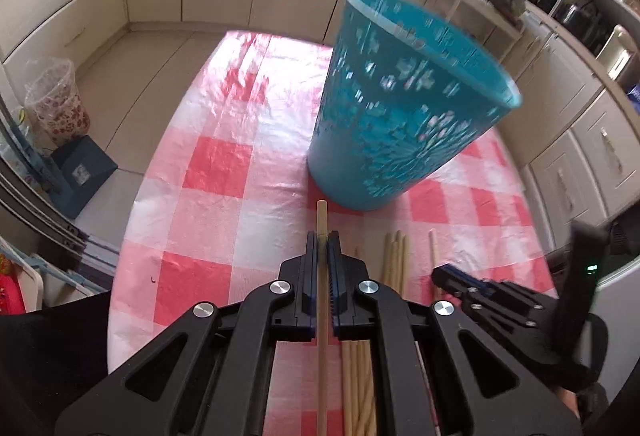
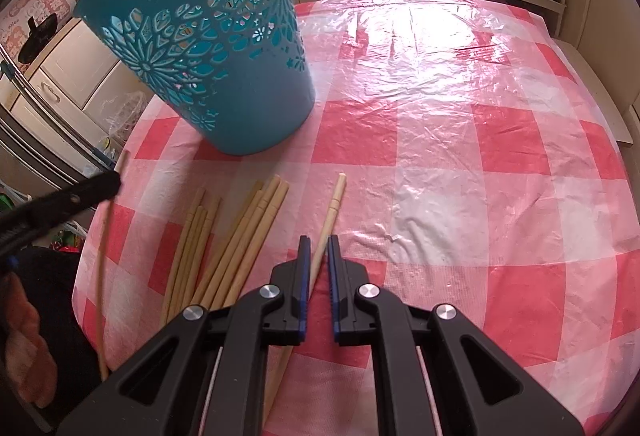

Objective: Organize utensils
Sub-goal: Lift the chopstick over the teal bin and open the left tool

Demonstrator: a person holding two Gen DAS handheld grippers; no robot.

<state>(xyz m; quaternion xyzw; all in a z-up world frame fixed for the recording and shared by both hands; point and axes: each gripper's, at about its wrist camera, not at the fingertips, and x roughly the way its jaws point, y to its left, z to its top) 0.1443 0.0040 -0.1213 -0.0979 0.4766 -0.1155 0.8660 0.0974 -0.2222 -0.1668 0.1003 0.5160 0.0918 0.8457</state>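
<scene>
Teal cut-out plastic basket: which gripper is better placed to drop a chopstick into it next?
Left. The left gripper is shut on a single wooden chopstick, pointing toward the teal cut-out plastic basket. The right gripper is shut on nothing, with a lone chopstick lying on the table beneath it.

The tall basket point(image 2: 208, 36) stood at the table's point(image 2: 500, 164) far left, blocking passage there. Loose chopsticks point(image 2: 224, 236) lay fanned just before it. The cloth to the right and beyond was bare and open.
</scene>
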